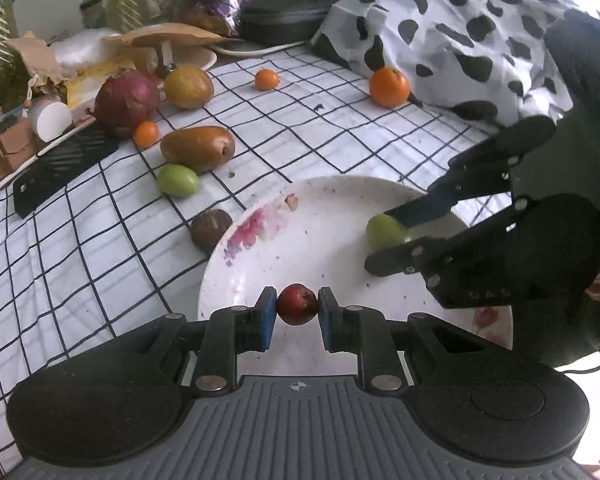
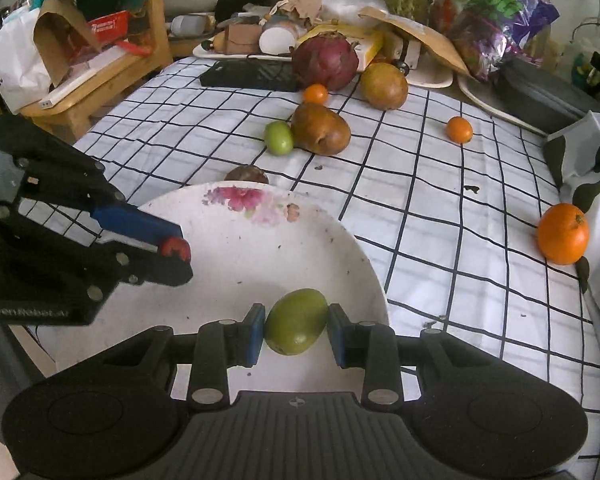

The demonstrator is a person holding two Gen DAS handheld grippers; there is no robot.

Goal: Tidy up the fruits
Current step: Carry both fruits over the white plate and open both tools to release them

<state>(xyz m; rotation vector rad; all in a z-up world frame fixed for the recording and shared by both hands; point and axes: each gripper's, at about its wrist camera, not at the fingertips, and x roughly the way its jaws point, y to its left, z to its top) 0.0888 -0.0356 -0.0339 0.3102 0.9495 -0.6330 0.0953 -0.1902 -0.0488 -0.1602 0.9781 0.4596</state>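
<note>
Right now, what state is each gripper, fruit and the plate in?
Left gripper: shut on the small red fruit, over the plate.
Right gripper: shut on the green fruit, over the plate.
Plate: on the checked cloth, no fruit resting in it, crumbs only.
Large orange: loose on the cloth.
Brown pear: lying on its side, touching a small green fruit.

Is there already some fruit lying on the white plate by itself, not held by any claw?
No, the white plate bears only crumbs; the green fruit and the small red fruit are each clamped in a claw.
</note>
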